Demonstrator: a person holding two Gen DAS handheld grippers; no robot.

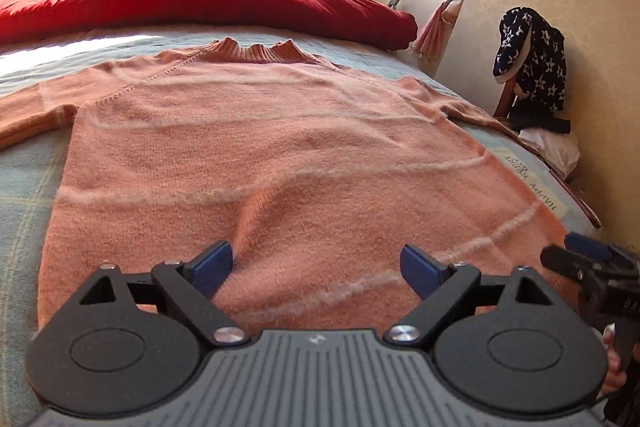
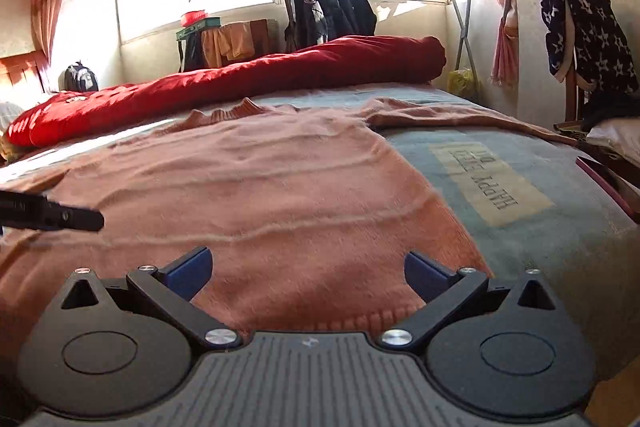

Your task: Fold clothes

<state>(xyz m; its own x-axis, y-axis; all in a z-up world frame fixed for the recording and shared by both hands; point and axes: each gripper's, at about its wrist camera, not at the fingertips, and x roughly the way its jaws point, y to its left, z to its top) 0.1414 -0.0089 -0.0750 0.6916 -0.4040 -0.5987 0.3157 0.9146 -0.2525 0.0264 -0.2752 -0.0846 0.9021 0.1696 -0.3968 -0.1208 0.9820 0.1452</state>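
A salmon-pink knitted sweater [image 1: 256, 147] with pale stripes lies flat on the bed, collar at the far end, both sleeves spread sideways. My left gripper [image 1: 316, 267] hovers open over its hem near the middle, nothing between the blue pads. In the right wrist view the same sweater [image 2: 260, 195] fills the centre and left. My right gripper [image 2: 308, 273] stands open above the hem's right corner, empty. The right gripper [image 1: 592, 267] also shows at the left wrist view's right edge, with a hand below it. The left gripper's finger [image 2: 60, 217] pokes in from the left.
The bed has a blue-grey blanket [image 2: 540, 227] with a printed label [image 2: 492, 179]. A rolled red quilt [image 1: 200, 7] lies across the far side. A chair draped in a star-patterned garment [image 1: 532, 59] stands by the right wall. Clothes racks [image 2: 332, 3] line the window.
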